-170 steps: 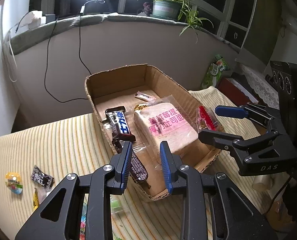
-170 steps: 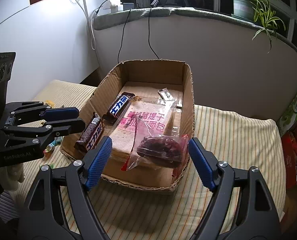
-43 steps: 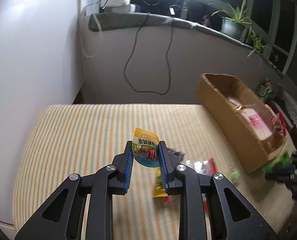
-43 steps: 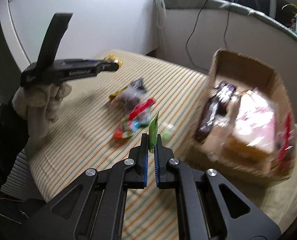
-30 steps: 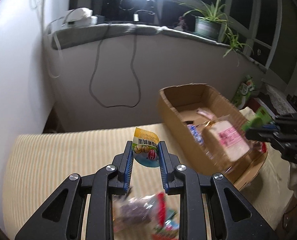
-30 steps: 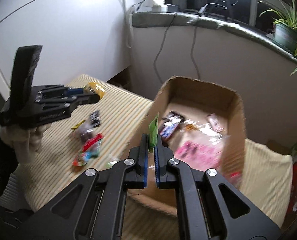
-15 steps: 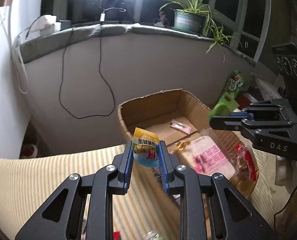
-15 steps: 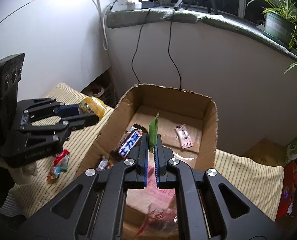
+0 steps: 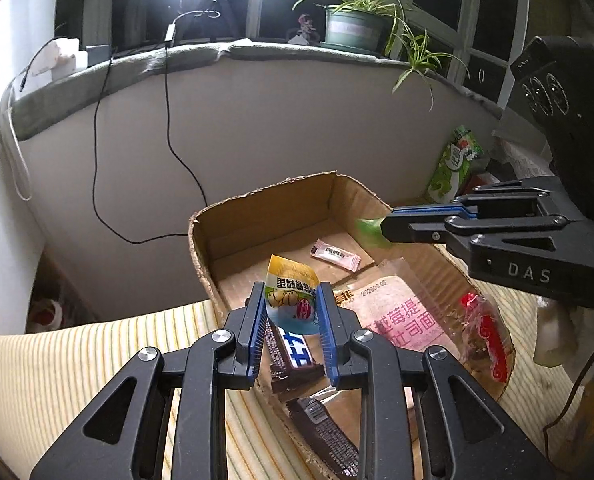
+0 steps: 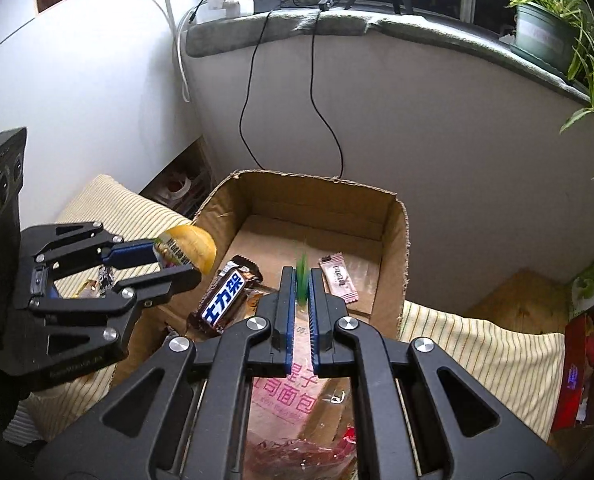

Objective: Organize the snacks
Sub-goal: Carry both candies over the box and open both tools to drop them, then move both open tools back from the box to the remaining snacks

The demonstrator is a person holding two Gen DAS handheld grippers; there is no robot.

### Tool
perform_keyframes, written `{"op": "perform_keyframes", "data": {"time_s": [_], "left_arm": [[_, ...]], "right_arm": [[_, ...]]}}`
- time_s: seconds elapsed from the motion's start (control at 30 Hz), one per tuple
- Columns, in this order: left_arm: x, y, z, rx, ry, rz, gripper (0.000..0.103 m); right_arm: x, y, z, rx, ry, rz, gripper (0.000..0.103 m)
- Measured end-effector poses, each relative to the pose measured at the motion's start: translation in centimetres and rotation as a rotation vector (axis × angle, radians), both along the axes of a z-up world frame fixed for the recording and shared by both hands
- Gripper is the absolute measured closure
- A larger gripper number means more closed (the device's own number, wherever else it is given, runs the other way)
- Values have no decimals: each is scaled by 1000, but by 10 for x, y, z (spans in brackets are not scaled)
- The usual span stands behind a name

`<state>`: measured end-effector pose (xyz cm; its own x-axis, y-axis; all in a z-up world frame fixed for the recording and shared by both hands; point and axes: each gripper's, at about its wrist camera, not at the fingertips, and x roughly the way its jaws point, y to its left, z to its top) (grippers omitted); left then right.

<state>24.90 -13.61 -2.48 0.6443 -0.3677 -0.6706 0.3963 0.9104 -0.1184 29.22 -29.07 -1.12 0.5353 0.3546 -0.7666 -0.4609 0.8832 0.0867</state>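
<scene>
Striped yellow cloth covered the worktop [image 9: 77,364], with a grey wall and plant sill behind; all places below are given relative to the cardboard box [image 9: 257,216]. Box was open-topped, already holding a bread packet [image 9: 401,312], a blue-label chocolate bar [image 10: 225,300], a small pink sachet [image 9: 335,254] near its far wall and a red-printed clear bag [image 9: 485,336] at its near right corner.

Left gripper [image 9: 291,312] hung over the box's near left part, jaws clamped on a yellow and blue snack pouch [image 9: 291,296], pouch upright and clear of the box floor. Right gripper [image 10: 303,300] sat over the box's middle, jaws nearly shut on a thin green packet [image 10: 301,274], which was blurred, so its print couldn't be read.

Step in hand, by my read: carry done, both snacks were over the box, drop-off pending. Next move likely calls for opening each set of jaws so the items fall inside, ideally onto the bare floor toward the far wall. Risk: the thin green packet might stick to the pads.
</scene>
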Motion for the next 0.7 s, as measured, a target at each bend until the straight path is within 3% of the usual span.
{"op": "perform_keyframes", "data": {"time_s": [0.03, 0.1, 0.13, 0.17, 0.2, 0.37, 0.7], "left_arm": [[0, -1, 0, 1, 0, -2, 80], [-1, -2, 1, 5, -2, -2, 71], [-2, -2, 1, 7, -6, -3, 67], [-2, -2, 1, 9, -8, -2, 58], [-3, -2, 1, 12, -13, -1, 52], [-5, -2, 1, 11, -11, -1, 50], [-23, 10, 12, 6, -32, 16, 50]], "right_arm": [[1, 0, 0, 2, 1, -2, 93], [1, -1, 0, 3, -3, -11, 72], [0, -2, 1, 2, -10, -15, 49], [-1, -2, 2, 0, -24, -22, 34], [-3, -3, 5, 0, -41, -28, 30], [-5, -3, 13, 4, -66, -43, 20], [-29, 6, 34, 10, -109, -31, 17]]}}
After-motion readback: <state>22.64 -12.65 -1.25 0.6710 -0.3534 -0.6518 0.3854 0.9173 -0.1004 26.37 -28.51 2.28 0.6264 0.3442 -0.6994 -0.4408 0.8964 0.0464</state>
